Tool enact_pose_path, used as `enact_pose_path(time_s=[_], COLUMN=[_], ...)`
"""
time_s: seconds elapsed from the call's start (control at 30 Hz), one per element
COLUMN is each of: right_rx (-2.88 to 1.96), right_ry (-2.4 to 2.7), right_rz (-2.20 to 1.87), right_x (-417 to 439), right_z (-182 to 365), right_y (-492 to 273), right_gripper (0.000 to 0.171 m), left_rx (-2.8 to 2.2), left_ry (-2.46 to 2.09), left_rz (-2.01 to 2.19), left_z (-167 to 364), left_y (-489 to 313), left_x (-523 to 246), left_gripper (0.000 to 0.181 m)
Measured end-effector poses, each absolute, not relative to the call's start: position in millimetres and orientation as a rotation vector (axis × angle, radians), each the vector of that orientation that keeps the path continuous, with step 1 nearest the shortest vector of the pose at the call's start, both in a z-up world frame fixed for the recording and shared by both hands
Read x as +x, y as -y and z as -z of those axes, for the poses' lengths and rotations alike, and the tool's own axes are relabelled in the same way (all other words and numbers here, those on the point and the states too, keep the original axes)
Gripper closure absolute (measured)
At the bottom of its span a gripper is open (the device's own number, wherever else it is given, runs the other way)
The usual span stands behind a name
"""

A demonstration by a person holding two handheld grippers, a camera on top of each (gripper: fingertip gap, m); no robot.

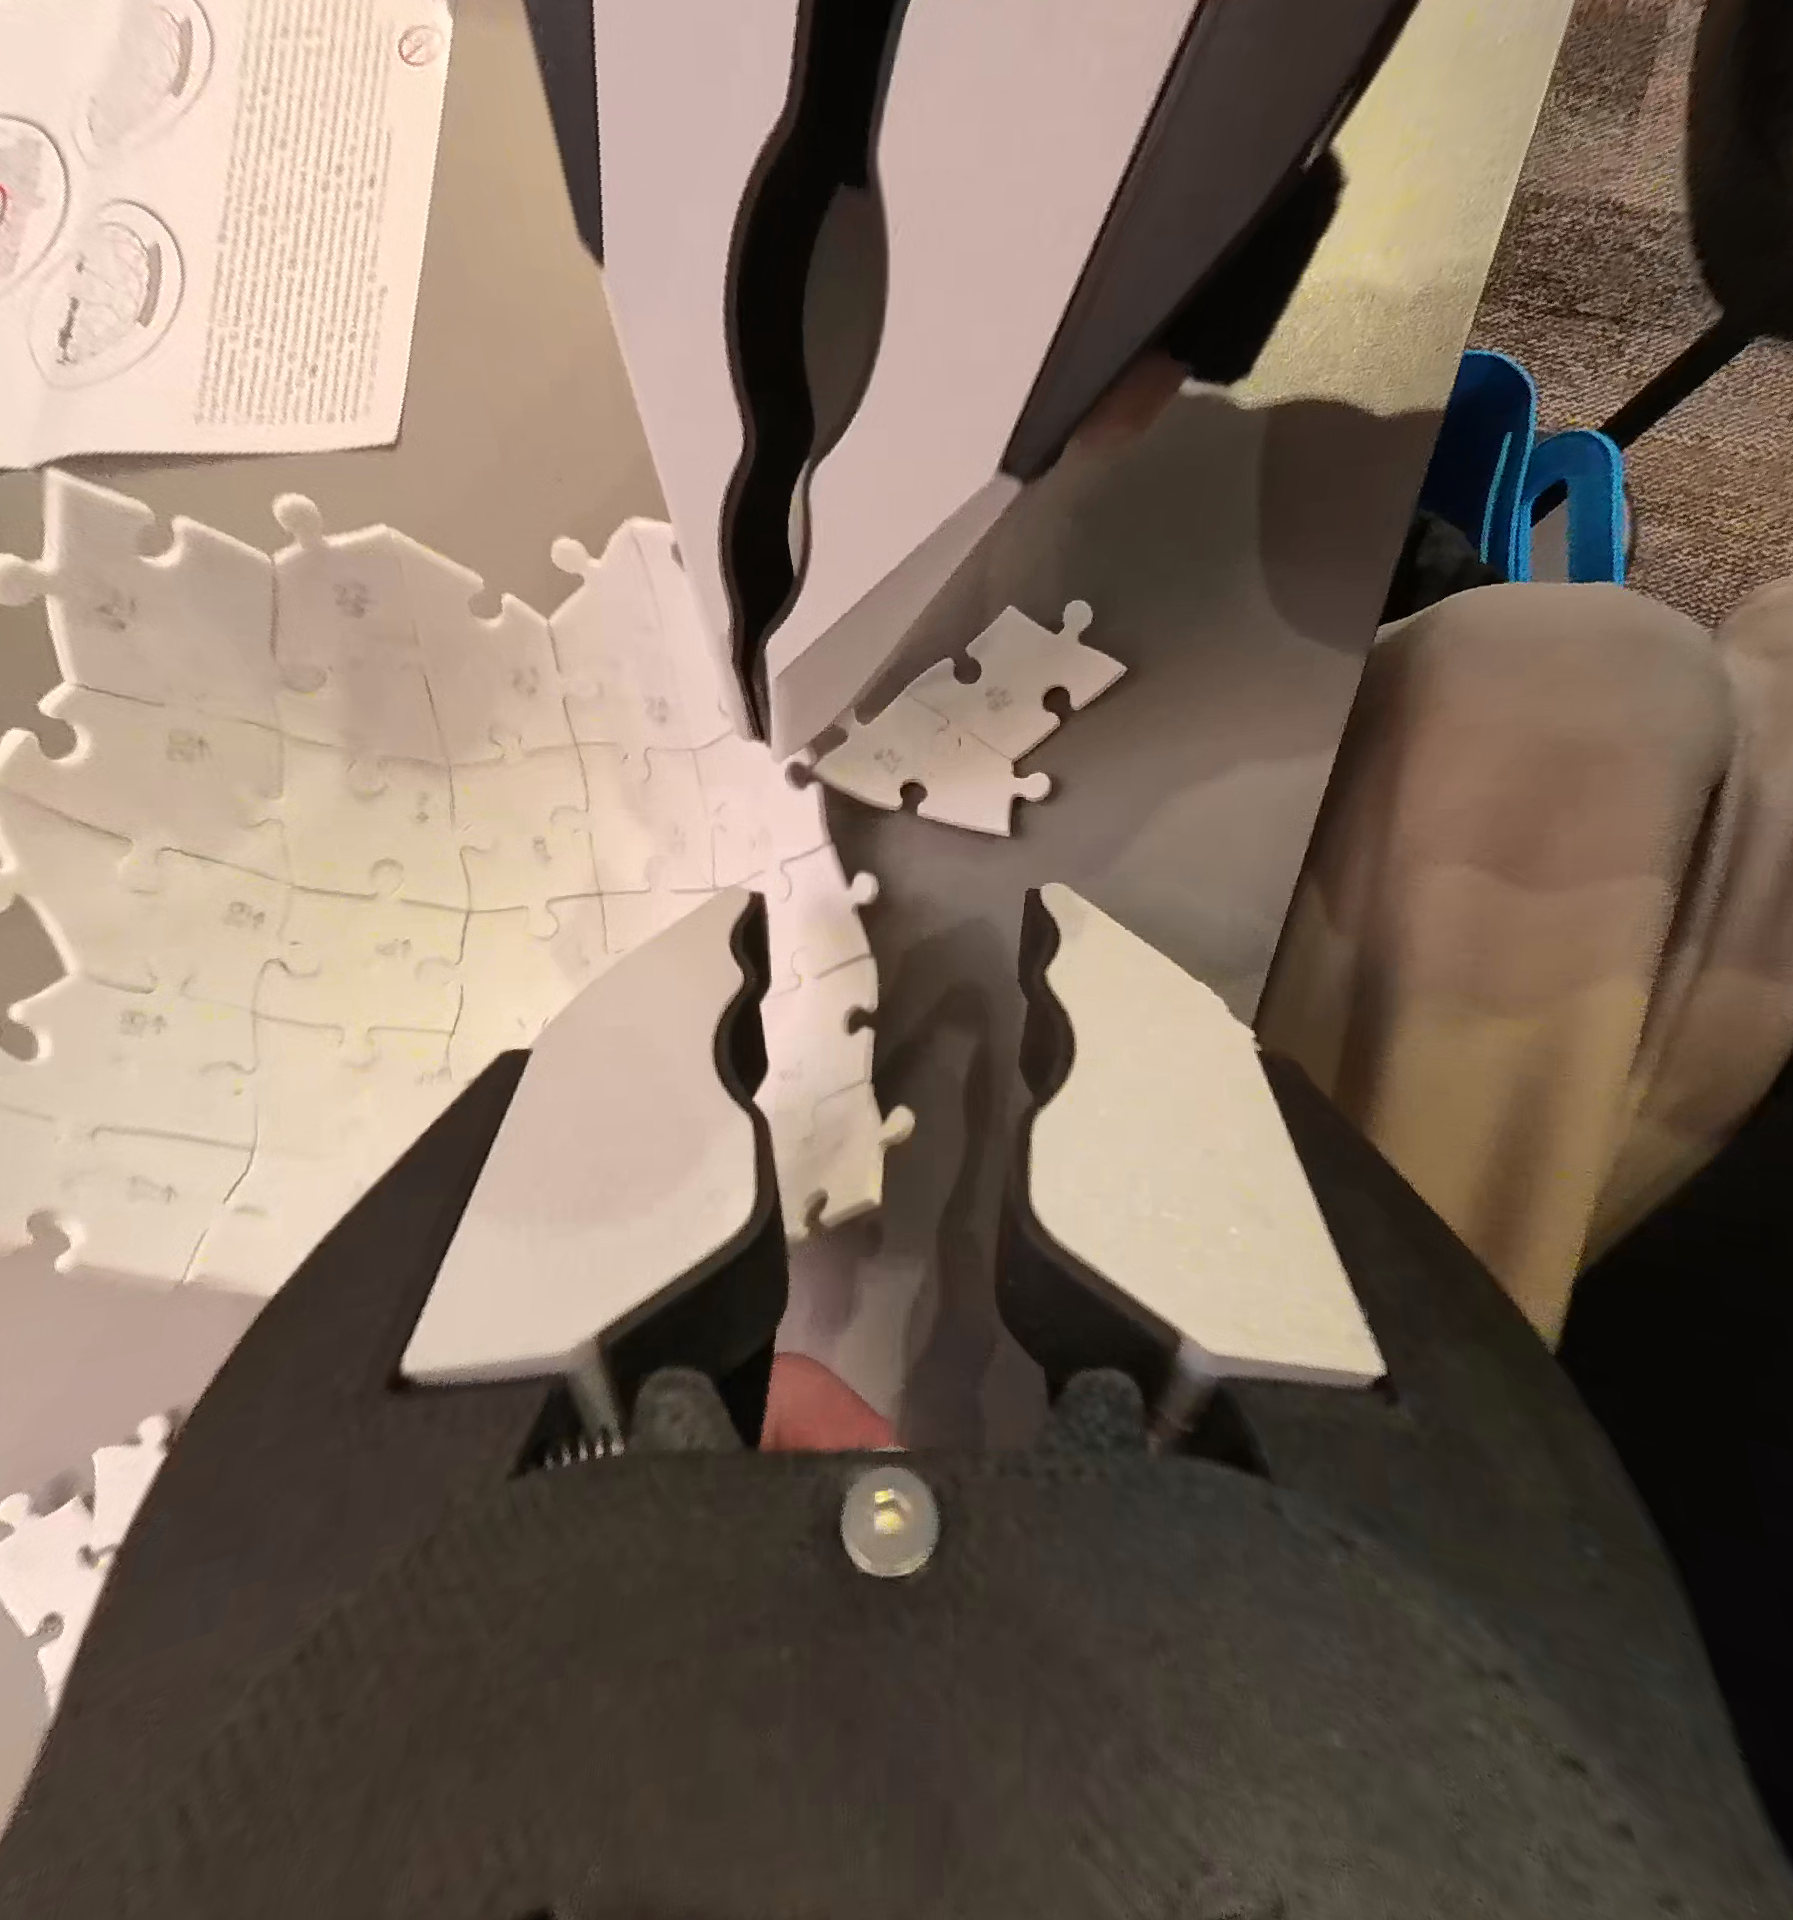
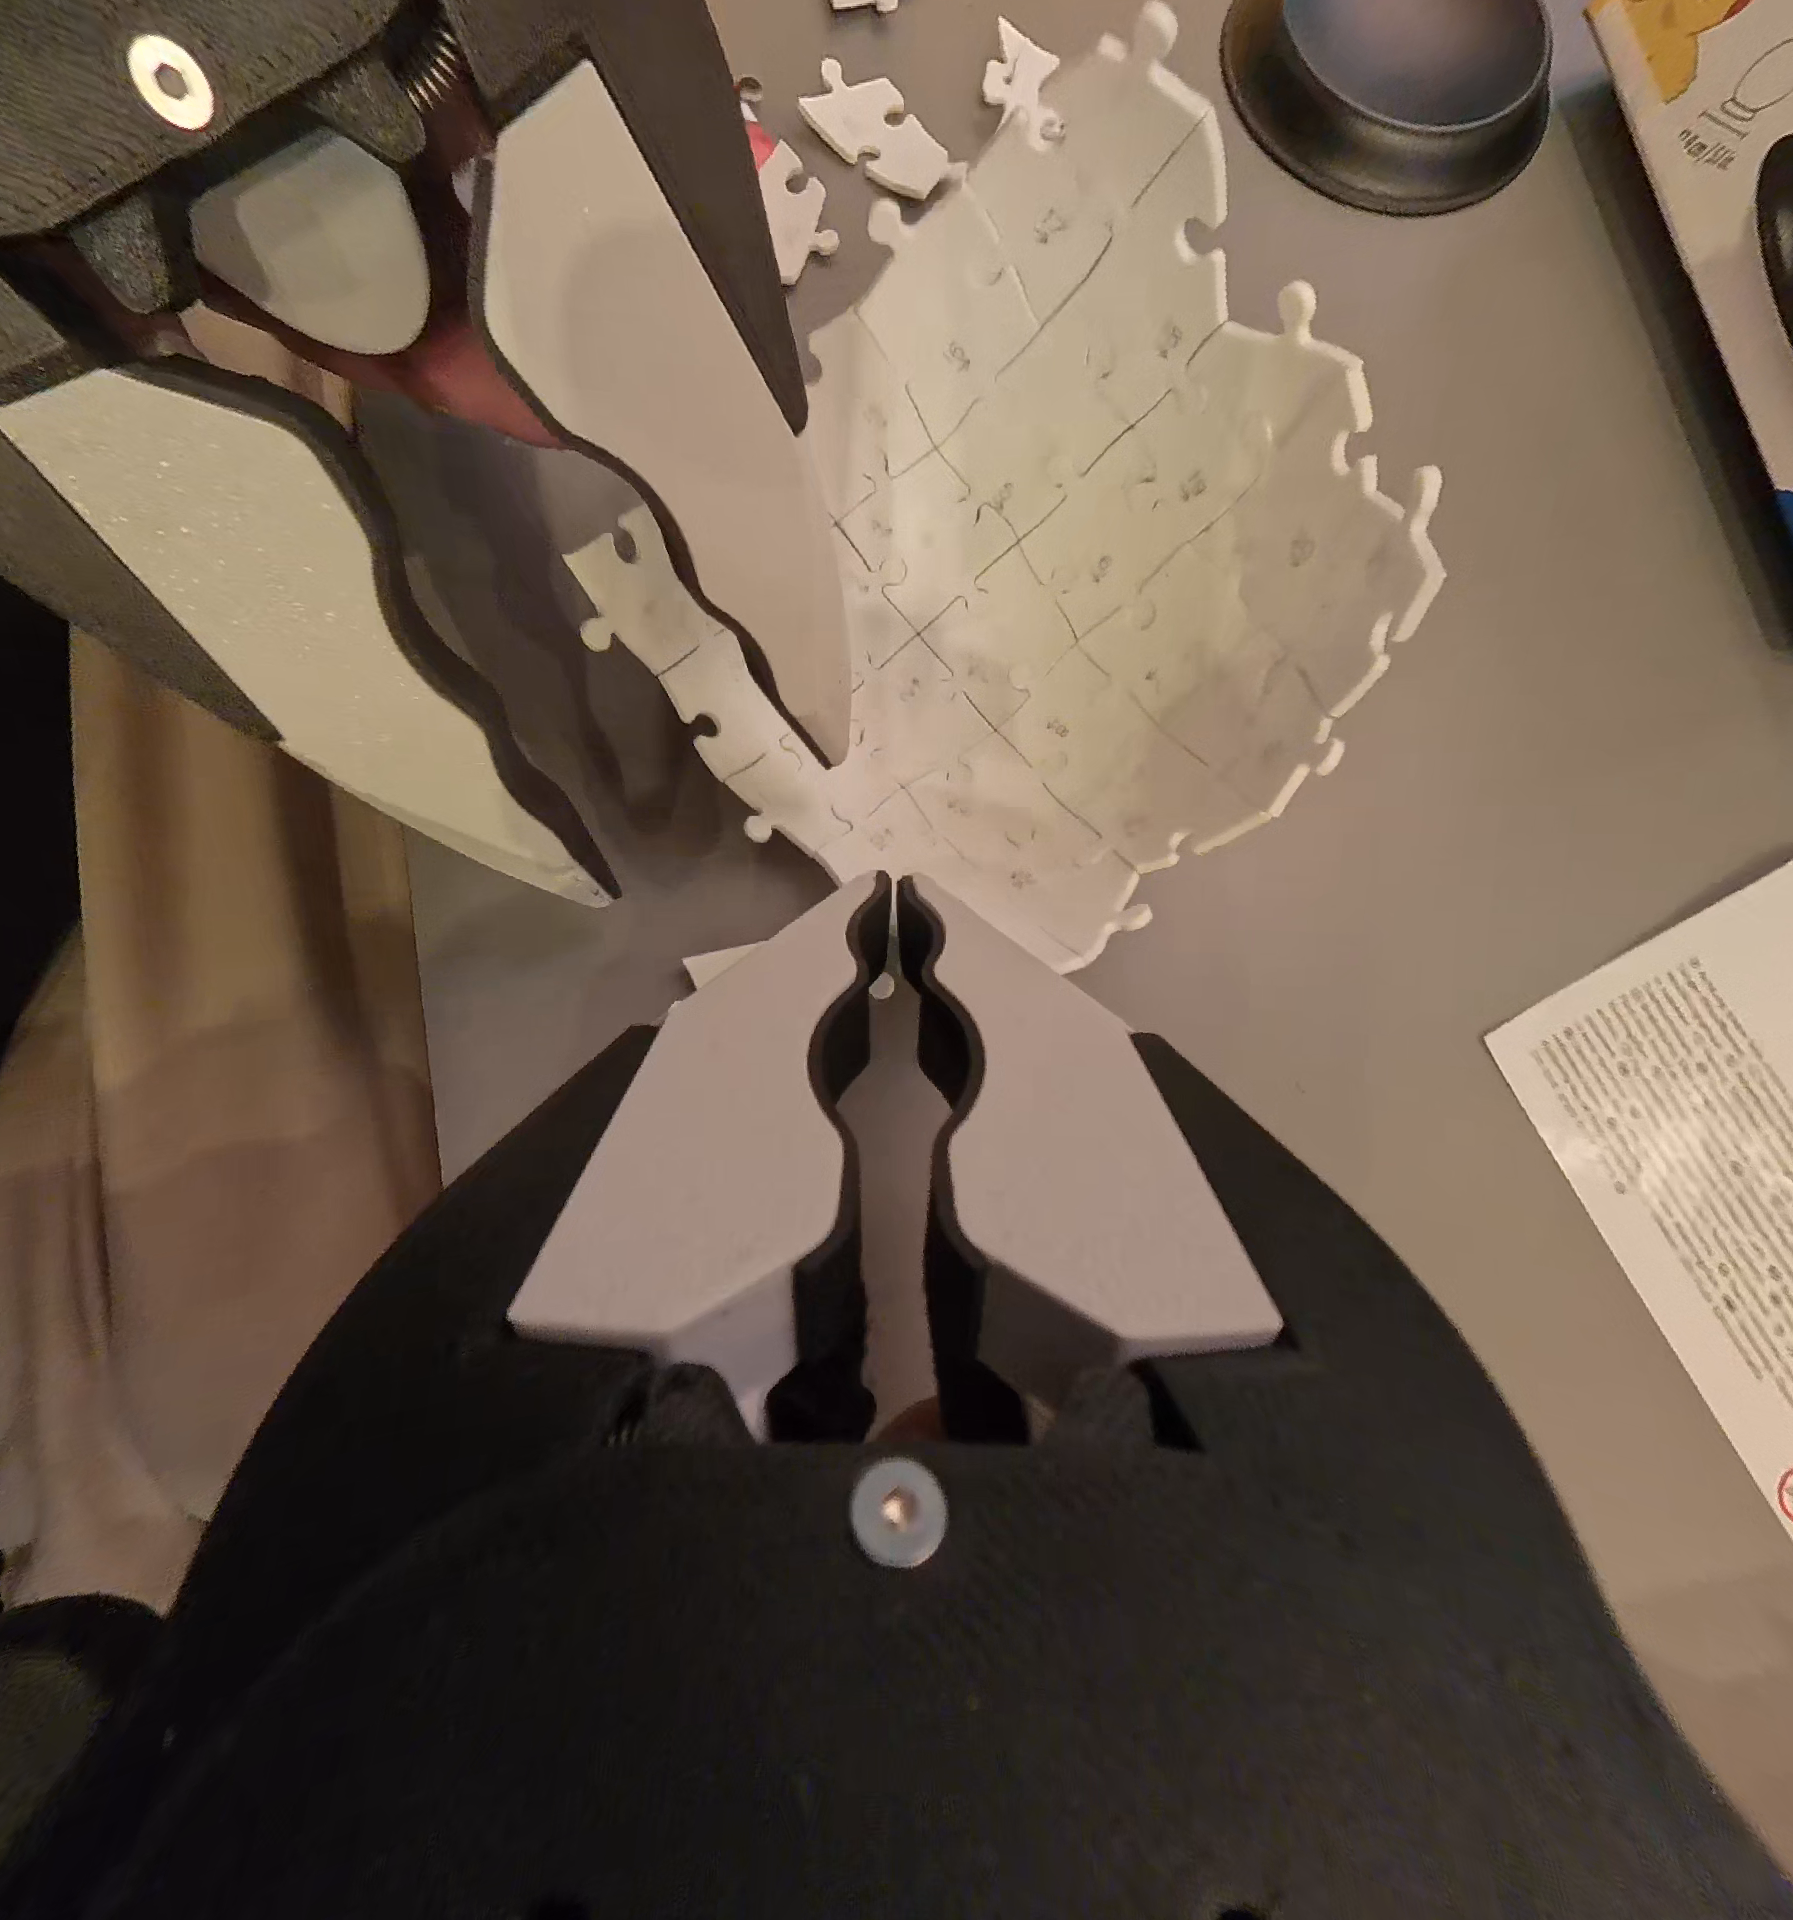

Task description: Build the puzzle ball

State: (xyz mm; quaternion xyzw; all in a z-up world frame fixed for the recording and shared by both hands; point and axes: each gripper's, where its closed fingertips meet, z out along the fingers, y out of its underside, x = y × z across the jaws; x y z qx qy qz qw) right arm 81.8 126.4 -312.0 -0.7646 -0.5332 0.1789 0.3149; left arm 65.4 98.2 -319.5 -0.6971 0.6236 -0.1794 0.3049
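Note:
A white, partly built puzzle-ball shell (image 1: 352,831) of many joined curved pieces lies on the grey table (image 1: 1162,540); it also shows in the right wrist view (image 2: 1100,582). My right gripper (image 2: 887,894) is shut on a small cluster of joined white pieces (image 1: 985,727) and holds it at the shell's near edge. It enters the left wrist view from the top (image 1: 767,727). My left gripper (image 1: 897,904) is open and empty, its left finger over the shell's edge. It shows at the upper left of the right wrist view (image 2: 715,821).
A printed instruction sheet (image 1: 196,208) lies past the shell, also seen in the right wrist view (image 2: 1702,1195). Loose pieces (image 2: 871,135), a round black stand (image 2: 1391,94) and the puzzle box (image 2: 1754,312) sit around it. The table edge (image 1: 1391,623) and a person's legs (image 1: 1494,883) are close. My left and right fingertips are right by each other.

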Motion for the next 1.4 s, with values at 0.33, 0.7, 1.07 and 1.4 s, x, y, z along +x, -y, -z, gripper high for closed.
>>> enact_pose_path(time_s=[0.33,0.7,1.07,1.4], right_rx=[-1.996,-1.969,-2.038,-2.051], right_ry=[1.385,1.436,1.321,1.289], right_rz=[-0.386,-0.15,-0.323,-0.424], right_x=[89.7,96.6,104.0,98.9], right_z=[285.7,293.5,313.2,321.5], right_y=[-109.5,-136.5,-132.7,-128.5], right_gripper=[0.169,0.171,0.171,0.171], left_rx=[-1.835,-1.759,-1.57,-1.614], left_ry=[-1.743,-1.86,-1.758,-1.773], left_rz=[0.452,0.36,0.206,0.285], left_z=[328.8,326.9,288.2,307.9], left_y=[-103.1,-110.7,-117.7,-72.4], left_x=[60.2,51.6,61.4,74.7], left_gripper=[0.14,0.141,0.136,0.137])
